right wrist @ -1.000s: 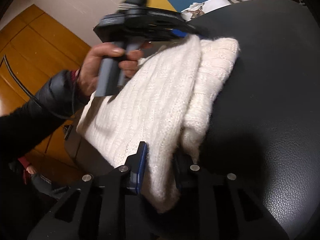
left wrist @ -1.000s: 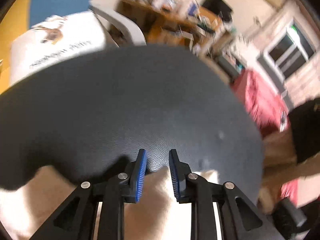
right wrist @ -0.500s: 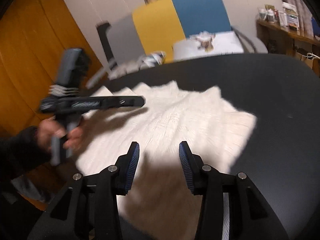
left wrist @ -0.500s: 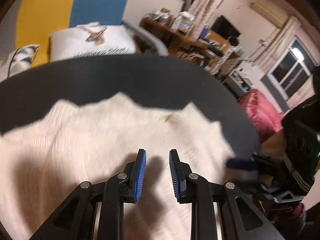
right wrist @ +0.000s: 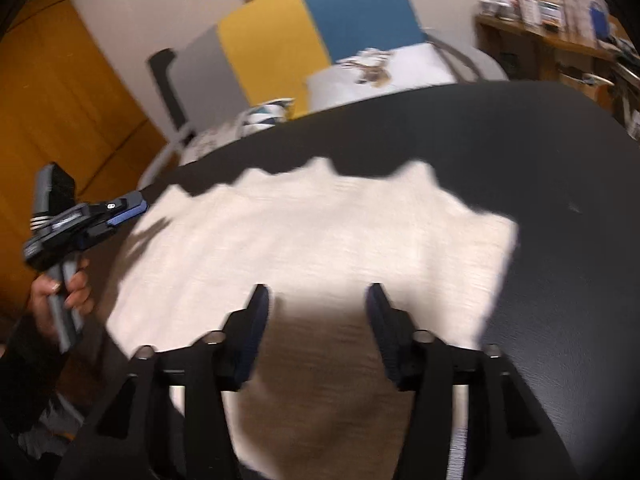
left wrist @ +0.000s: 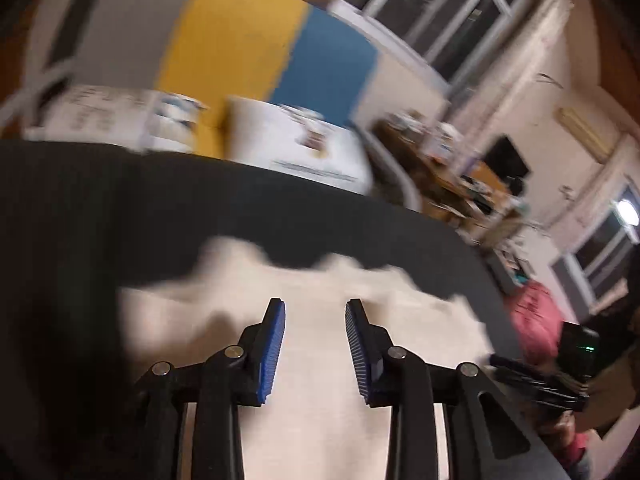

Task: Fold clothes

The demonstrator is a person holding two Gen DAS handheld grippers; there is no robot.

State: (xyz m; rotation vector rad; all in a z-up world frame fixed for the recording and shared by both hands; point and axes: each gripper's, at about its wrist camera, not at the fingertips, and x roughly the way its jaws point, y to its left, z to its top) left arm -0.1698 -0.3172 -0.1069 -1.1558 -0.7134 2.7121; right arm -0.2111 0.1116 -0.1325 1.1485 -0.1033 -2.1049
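Opening, both: left gripper (left wrist: 315, 344) and right gripper (right wrist: 316, 328) being held empty above white knit garment (right wrist: 312, 240), being left flat on table (right wrist: 560, 320) for next fold.

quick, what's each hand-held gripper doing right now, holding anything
Left hand-held gripper: jaws opening, nothing between them, above the white knit garment.
Right hand-held gripper: jaws opening, empty, over the same garment.
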